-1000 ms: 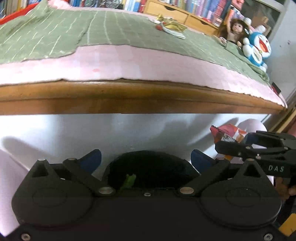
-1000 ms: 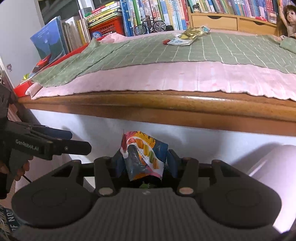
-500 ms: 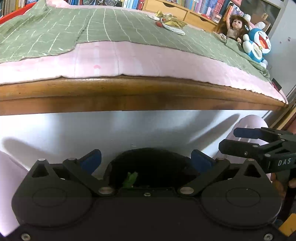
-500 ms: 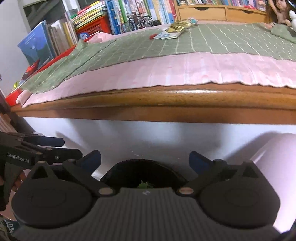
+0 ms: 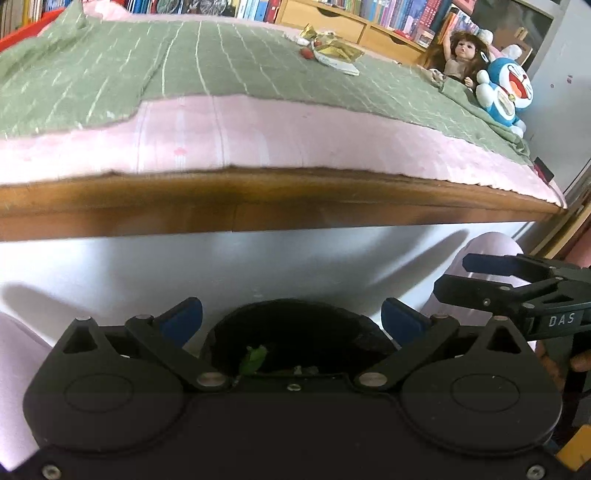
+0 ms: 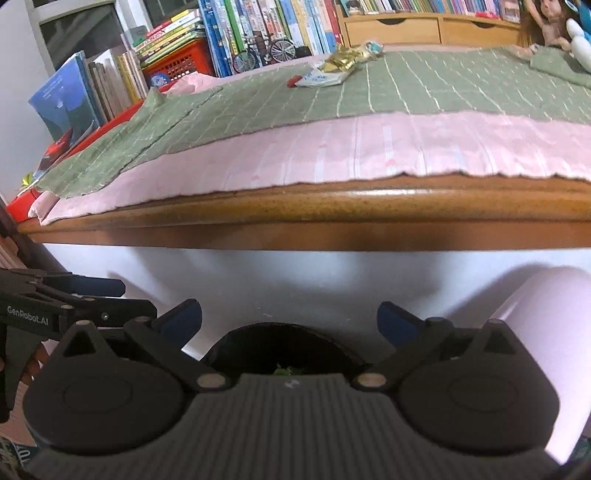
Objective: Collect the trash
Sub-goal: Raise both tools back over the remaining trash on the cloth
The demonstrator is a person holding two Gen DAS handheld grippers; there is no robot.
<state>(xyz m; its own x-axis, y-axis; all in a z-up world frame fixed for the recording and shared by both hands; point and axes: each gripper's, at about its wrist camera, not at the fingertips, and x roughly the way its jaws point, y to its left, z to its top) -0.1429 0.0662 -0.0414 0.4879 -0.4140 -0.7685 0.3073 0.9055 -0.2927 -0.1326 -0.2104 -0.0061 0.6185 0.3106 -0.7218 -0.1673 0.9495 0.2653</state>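
Observation:
My left gripper stands open and empty over the dark round mouth of a black bin, where a green scrap lies. My right gripper is wide open over the same bin, with nothing between its blue fingertips. Each gripper shows in the other's view: the right gripper at the right, the left gripper at the left. Far back on the green bedspread lie gold wrappers, a white packet and a small red piece.
A wooden bed edge runs across above the bin, with a pink sheet over it. A doll and a blue plush sit at the bed's right. Books, a red basket and wooden drawers stand behind.
My right gripper opened and let go of the colourful snack packet, which is no longer in view. The left gripper stayed open and in place.

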